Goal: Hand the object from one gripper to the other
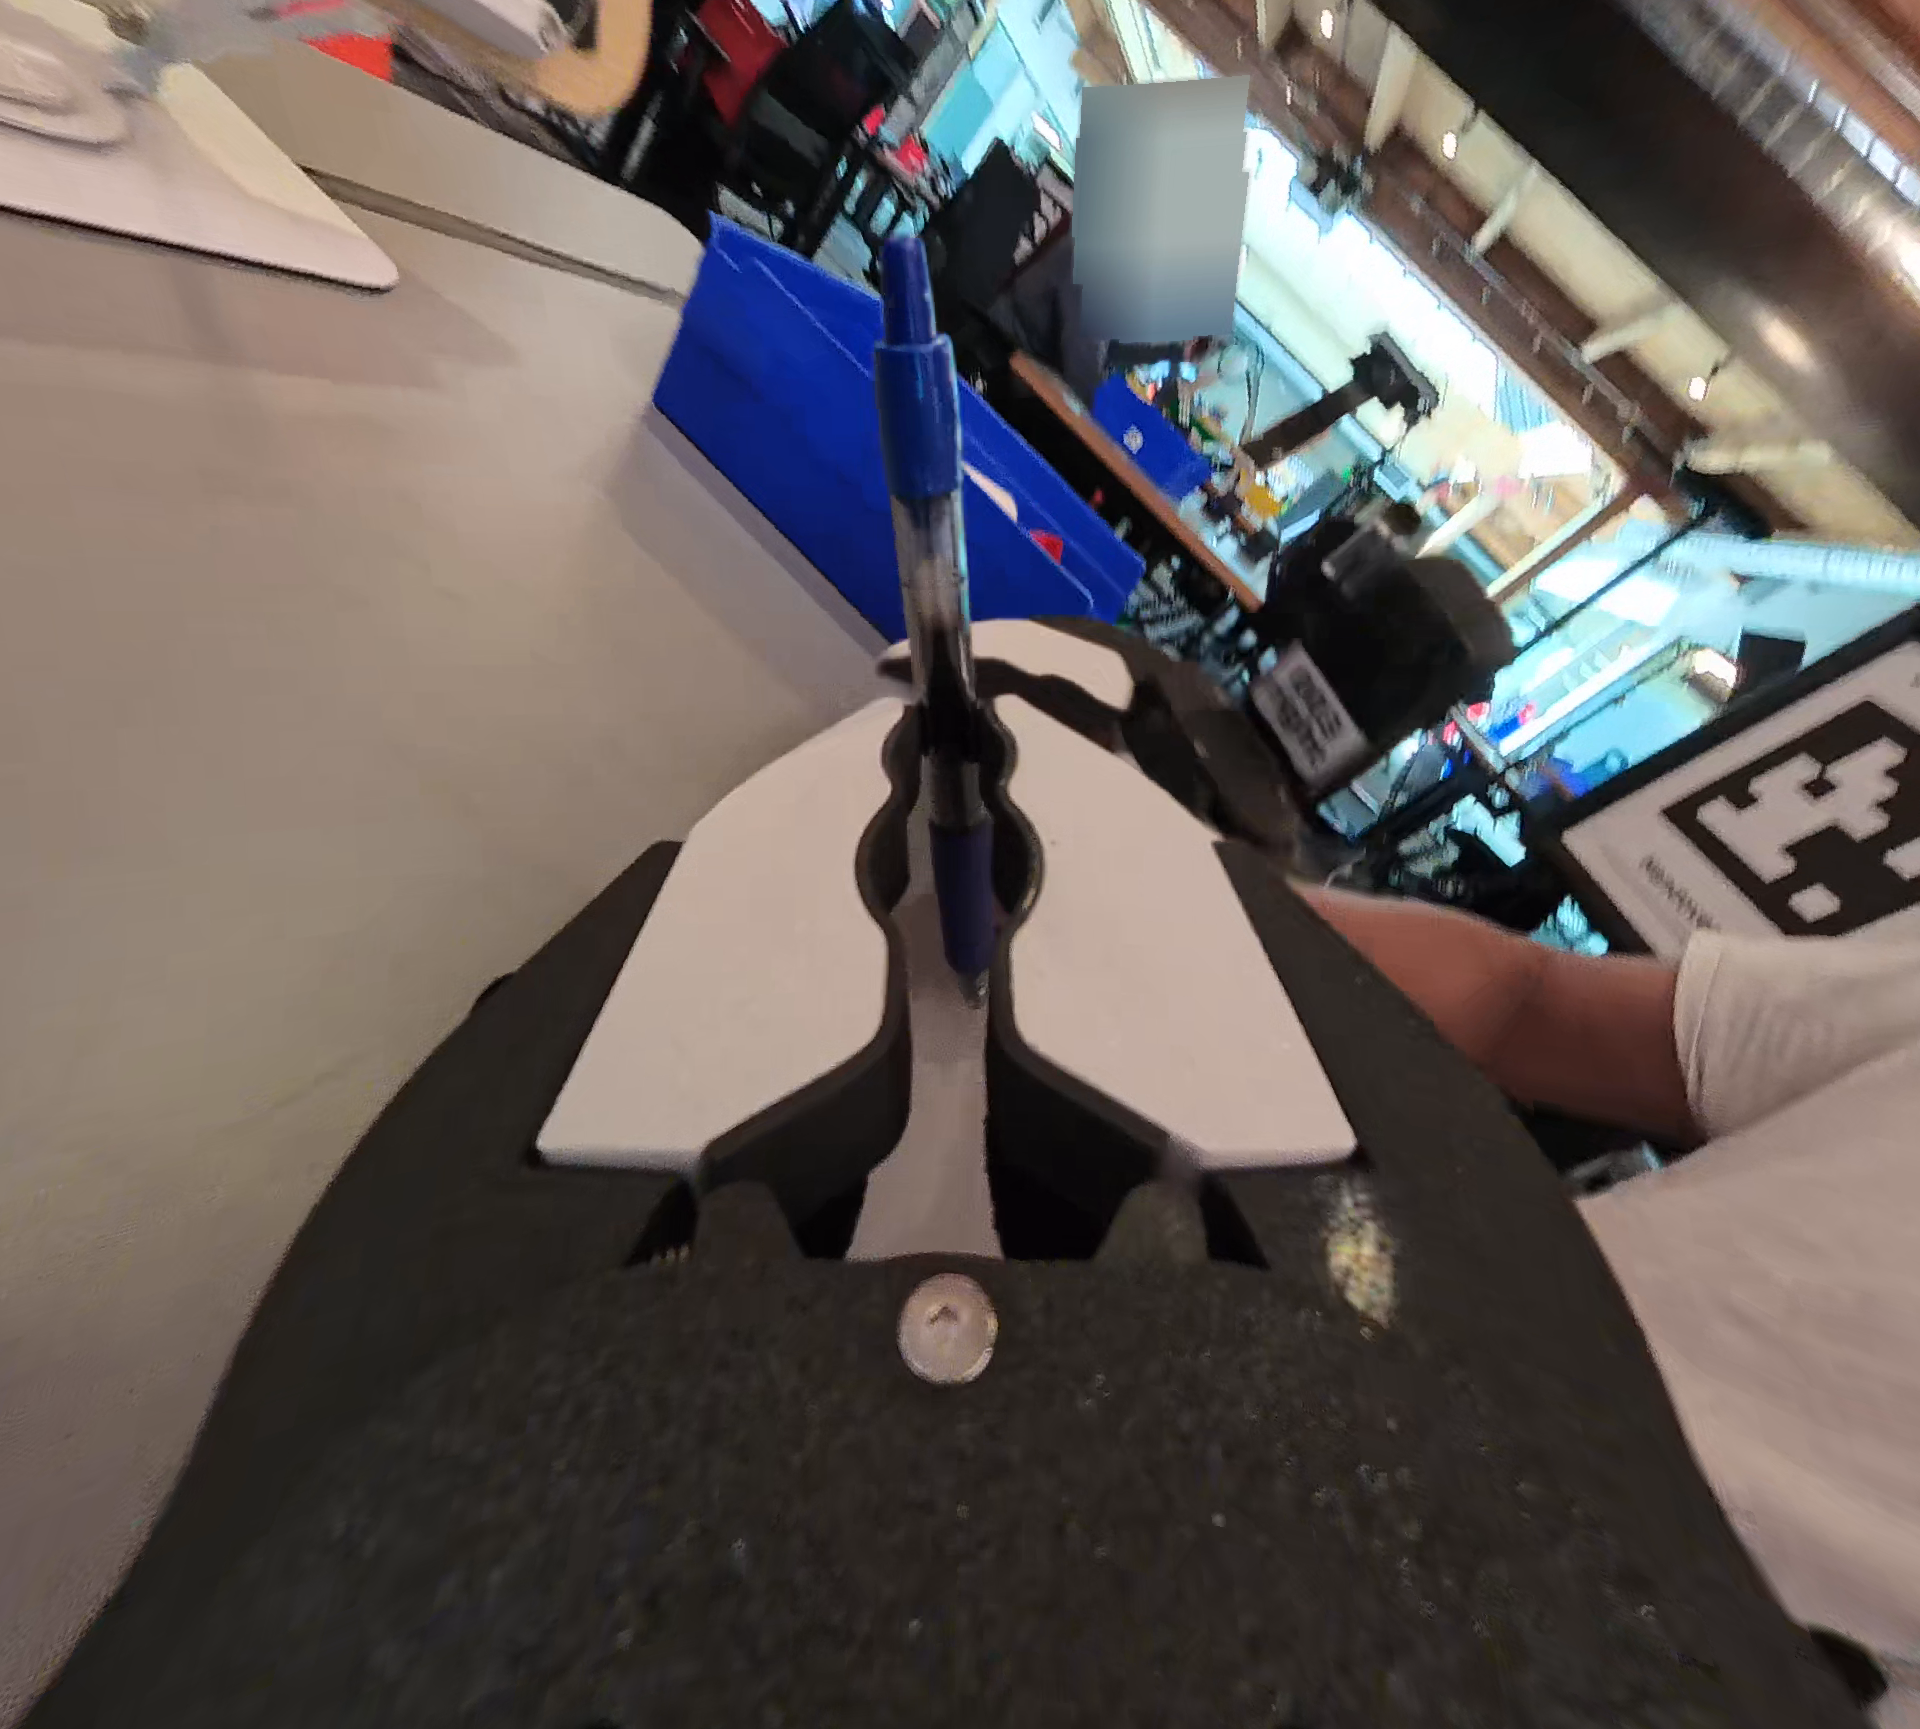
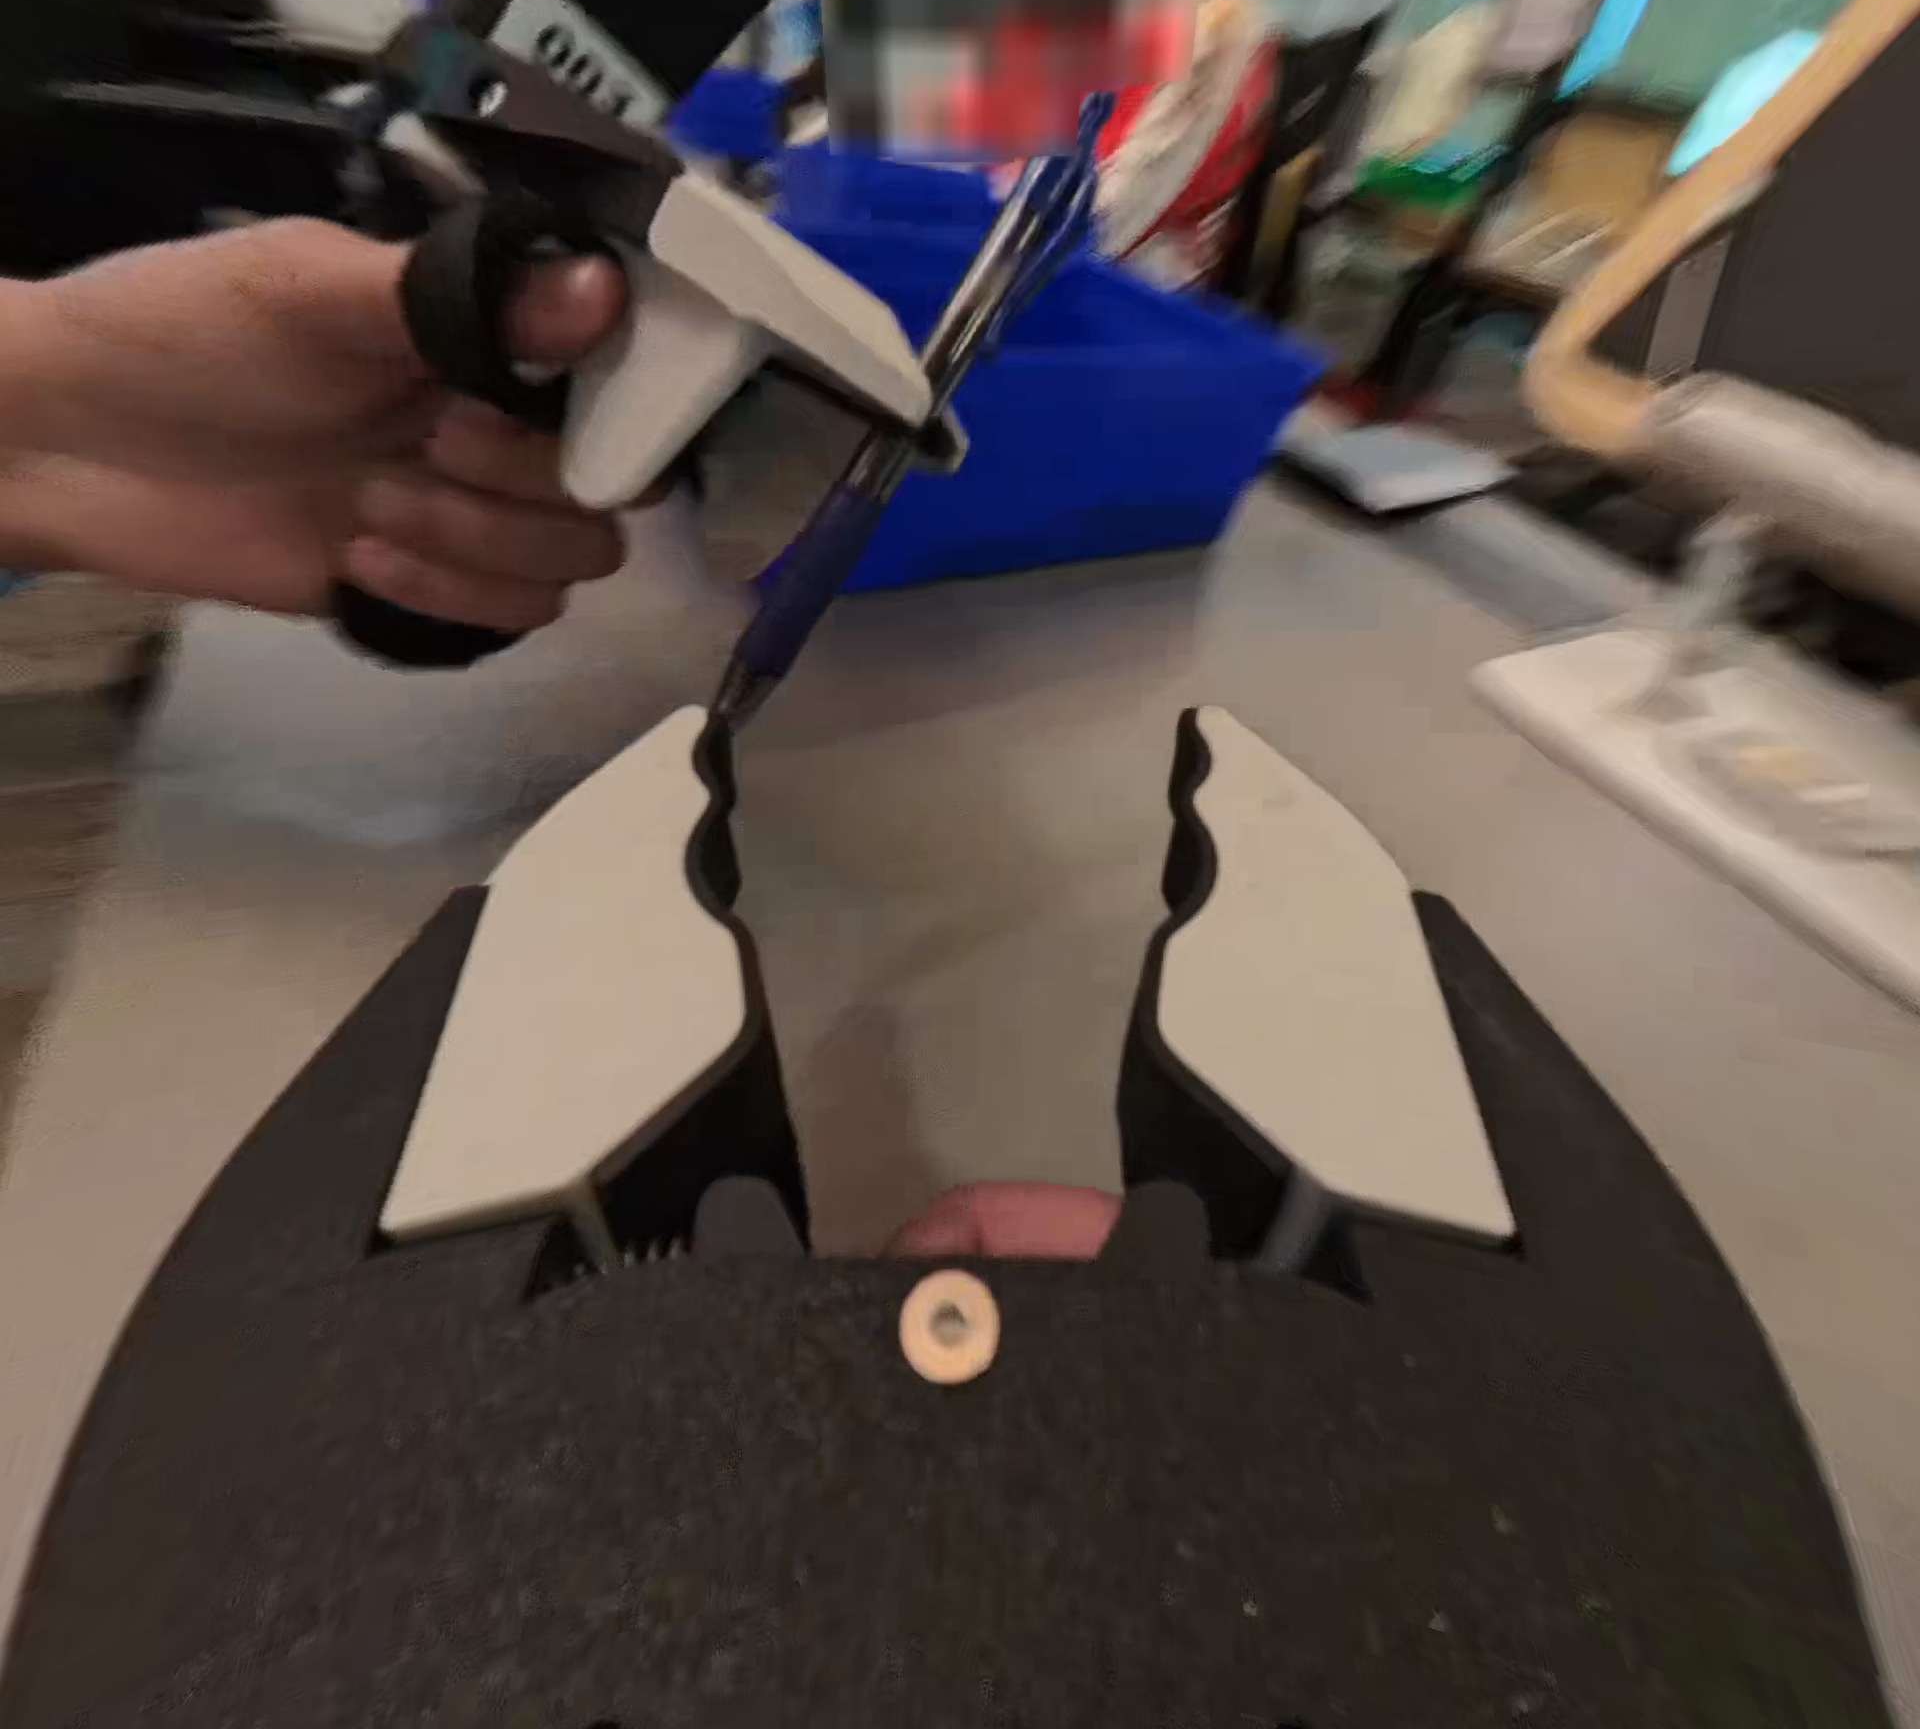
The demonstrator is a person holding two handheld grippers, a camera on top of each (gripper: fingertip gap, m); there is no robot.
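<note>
- My left gripper [image 1: 951, 734] is clamped on the blue pen [image 1: 928, 536]; the two white fingers [image 1: 748, 983] meet around the clear barrel, with the dark grip and the writing tip on the near side of the clamp.
- In the left wrist view the pen stands nearly upright out of the fingertips, its blue cap end pointing away from me.
- My right gripper [image 2: 951, 734] is spread wide with nothing between its fingers [image 2: 582, 993].
- From the right wrist view I see the left gripper [image 2: 925, 422] held in a hand [image 2: 260, 432] up and to the left, the pen [image 2: 831, 536] slanting through it with the tip pointing down.
- The pen tip sits right at the tip of my right gripper's left finger; I cannot tell whether they touch.
- Under both tools lies a grey table [image 2: 1039, 640].
- A blue bin [image 2: 1091, 422] stands on the table behind the pen.
- A white tray [image 2: 1714, 796] lies at the table's right edge; that part of the view is blurred.
</note>
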